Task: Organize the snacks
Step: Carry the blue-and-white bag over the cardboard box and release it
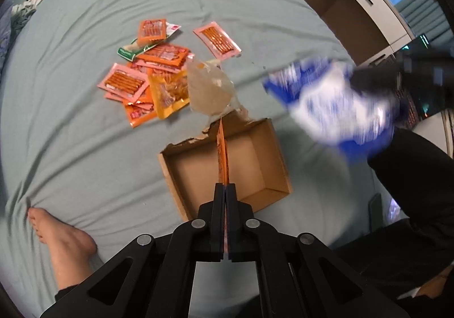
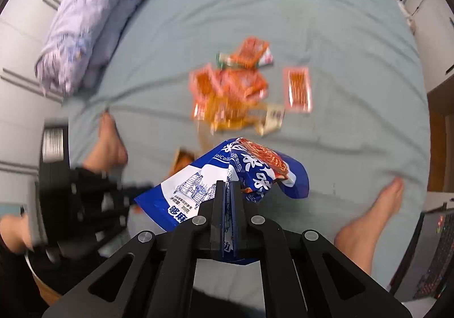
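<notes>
My left gripper is shut on a thin orange snack packet, seen edge-on and hanging over an open cardboard box. My right gripper is shut on a crumpled blue and white snack bag, which is lifted off the bed. In the left wrist view that bag is a blur to the right of the box, with the right gripper behind it. A pile of orange and pink snack packets lies beyond the box, and a clear plastic bag lies beside it.
Everything lies on a grey-green bed sheet. One pink packet lies apart from the pile. The person's bare feet rest on the sheet at either side. A rolled floral duvet lies at the far left, and a laptop at the right.
</notes>
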Demonstrator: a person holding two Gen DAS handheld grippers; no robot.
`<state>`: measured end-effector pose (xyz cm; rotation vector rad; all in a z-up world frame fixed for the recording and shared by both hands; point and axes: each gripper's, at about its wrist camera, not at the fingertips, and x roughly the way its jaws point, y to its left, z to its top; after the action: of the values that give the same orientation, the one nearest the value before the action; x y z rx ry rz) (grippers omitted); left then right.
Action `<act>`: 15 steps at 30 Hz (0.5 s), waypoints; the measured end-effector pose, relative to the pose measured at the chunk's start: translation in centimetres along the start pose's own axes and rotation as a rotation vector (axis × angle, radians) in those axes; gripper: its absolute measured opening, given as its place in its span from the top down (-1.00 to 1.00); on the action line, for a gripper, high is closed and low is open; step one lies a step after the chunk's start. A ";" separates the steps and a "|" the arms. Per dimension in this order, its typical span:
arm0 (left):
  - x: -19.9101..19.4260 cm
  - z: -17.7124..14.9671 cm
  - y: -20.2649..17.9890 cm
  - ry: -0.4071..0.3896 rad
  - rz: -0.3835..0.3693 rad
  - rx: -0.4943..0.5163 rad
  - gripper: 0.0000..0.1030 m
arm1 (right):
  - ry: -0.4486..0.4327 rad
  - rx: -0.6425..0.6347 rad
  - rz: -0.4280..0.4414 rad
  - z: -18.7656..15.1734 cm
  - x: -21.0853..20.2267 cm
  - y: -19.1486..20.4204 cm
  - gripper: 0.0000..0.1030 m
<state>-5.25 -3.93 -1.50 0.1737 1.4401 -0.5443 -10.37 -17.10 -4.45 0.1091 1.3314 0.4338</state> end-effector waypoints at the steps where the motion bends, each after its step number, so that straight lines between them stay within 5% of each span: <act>1: 0.1 0.2 0.3 -0.004 0.002 -0.009 0.86 | 0.024 -0.005 -0.001 -0.2 0.3 0.0 0.98; 2: 0.0 0.1 0.3 -0.006 0.010 -0.015 0.52 | 0.047 -0.009 0.004 -0.3 0.9 0.0 0.98; 3: 0.1 0.2 0.5 -0.011 0.026 -0.021 -0.05 | 0.067 -0.012 0.008 0.0 1.4 0.2 0.98; 5: -0.2 0.3 1.1 -0.056 0.088 -0.035 -0.55 | 0.094 -0.005 0.022 1.2 2.6 0.1 0.98; 12: -1.1 0.7 3.3 -0.120 0.251 0.009 -0.55 | 0.151 -0.018 0.066 2.5 5.7 0.9 0.98; 15: -1.2 0.9 4.4 -0.117 0.258 -0.017 -0.55 | 0.177 -0.061 0.105 2.3 6.7 2.5 0.96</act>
<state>-2.45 -0.22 -1.13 0.3041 1.2847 -0.3252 -7.66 -11.95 -9.22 0.0913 1.4895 0.5832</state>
